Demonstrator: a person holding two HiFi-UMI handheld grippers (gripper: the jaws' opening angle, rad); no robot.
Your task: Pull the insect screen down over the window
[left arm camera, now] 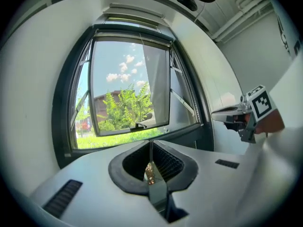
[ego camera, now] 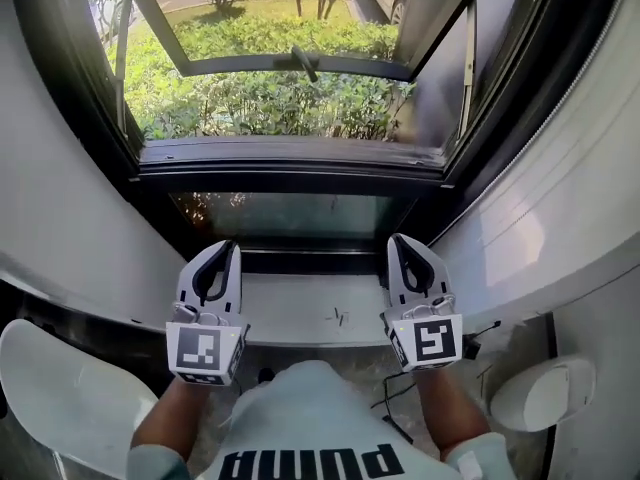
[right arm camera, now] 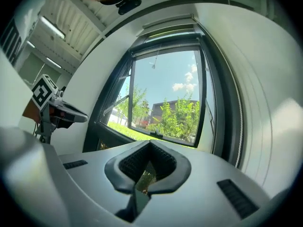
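Note:
The dark-framed window (ego camera: 290, 163) stands ahead with its glass sash (ego camera: 290, 63) swung outward over green bushes. The insect screen is rolled up in its housing (left arm camera: 135, 19) along the top of the frame, also seen in the right gripper view as the housing (right arm camera: 168, 30), with a small pull cord (right arm camera: 154, 64) hanging below it. My left gripper (ego camera: 228, 249) and right gripper (ego camera: 398, 243) are held side by side in front of the lower pane, both shut and empty. Each gripper view looks level at the window over shut jaws: left gripper (left arm camera: 151, 145), right gripper (right arm camera: 150, 148).
A white sill (ego camera: 300, 313) runs under the window, between white walls on both sides. A white chair (ego camera: 60, 398) is at lower left, a white rounded object (ego camera: 545, 388) at lower right, and cables (ego camera: 400, 393) lie on the floor.

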